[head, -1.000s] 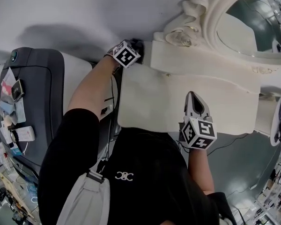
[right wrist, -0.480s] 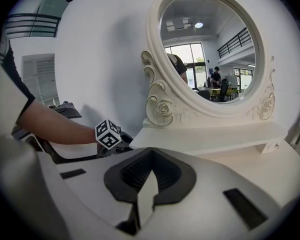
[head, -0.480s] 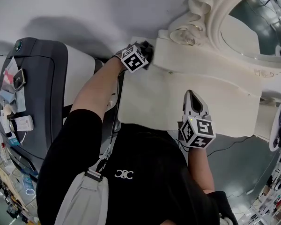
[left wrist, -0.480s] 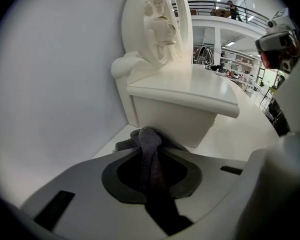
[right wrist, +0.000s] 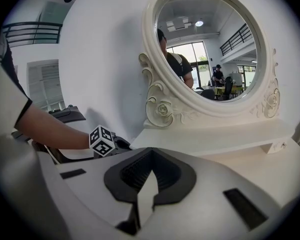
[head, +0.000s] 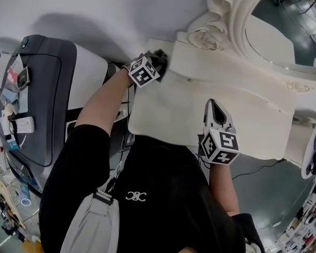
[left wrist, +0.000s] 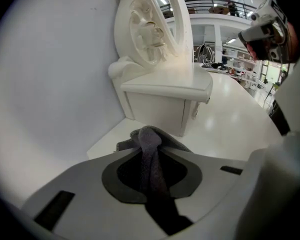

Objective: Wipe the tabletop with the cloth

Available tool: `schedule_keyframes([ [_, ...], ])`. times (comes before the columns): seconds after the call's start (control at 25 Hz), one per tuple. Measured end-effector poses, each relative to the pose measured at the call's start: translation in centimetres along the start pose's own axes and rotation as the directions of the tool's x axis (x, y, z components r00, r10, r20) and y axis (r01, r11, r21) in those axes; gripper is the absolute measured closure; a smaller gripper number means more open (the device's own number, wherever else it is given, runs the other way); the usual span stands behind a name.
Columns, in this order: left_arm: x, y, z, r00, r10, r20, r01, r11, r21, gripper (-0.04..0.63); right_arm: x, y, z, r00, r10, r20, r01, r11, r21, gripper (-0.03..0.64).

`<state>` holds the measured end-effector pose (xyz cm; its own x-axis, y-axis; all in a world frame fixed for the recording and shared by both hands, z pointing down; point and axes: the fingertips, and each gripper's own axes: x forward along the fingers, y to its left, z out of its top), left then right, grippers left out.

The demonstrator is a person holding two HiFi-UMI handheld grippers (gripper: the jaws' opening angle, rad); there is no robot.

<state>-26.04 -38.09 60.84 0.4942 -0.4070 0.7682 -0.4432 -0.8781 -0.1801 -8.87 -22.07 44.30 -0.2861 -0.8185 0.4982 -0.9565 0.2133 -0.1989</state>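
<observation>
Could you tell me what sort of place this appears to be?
Probably a dressing-table setup inside a large open workspace: a white vanity tabletop, an ornate oval mirror, and a railed mezzanine.

Between the left gripper's (left wrist: 150, 143) jaws the cloth's (left wrist: 149, 151) tail is lost in dark; its spread beyond their tips is hidden. The mirror (head: 289, 25), farther ahead, is cut off in the head view.

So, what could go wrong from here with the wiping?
1. The cloth is only a thin bunch pinched in the left gripper. It could slip out, or let the fingers scrape the tabletop.
2. The left gripper is tight against the mirror base at the back corner and could knock it.
</observation>
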Motion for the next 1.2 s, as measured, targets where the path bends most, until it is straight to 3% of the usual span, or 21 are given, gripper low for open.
schedule_keyframes([
  [0.24,-1.1,-1.2,-1.0,0.998,0.06,-0.027,-0.063,0.991,-0.117,0.535,0.4,0.1,-0.6,0.997,0.078,-0.009,-0.078,0.997,0.001,0.614],
  [0.68,-2.8,-6.3,-1.6,0.996,0.09,-0.015,-0.091,0.988,-0.123,0.535,1.8,2.0,-0.6,0.978,0.205,-0.029,-0.206,0.978,-0.039,0.614],
  [1.2,-6.6,-9.3,-5.4,0.983,0.182,-0.018,-0.181,0.953,-0.243,0.535,-0.4,7.0,-2.4,0.968,0.246,-0.042,-0.249,0.964,-0.088,0.614],
])
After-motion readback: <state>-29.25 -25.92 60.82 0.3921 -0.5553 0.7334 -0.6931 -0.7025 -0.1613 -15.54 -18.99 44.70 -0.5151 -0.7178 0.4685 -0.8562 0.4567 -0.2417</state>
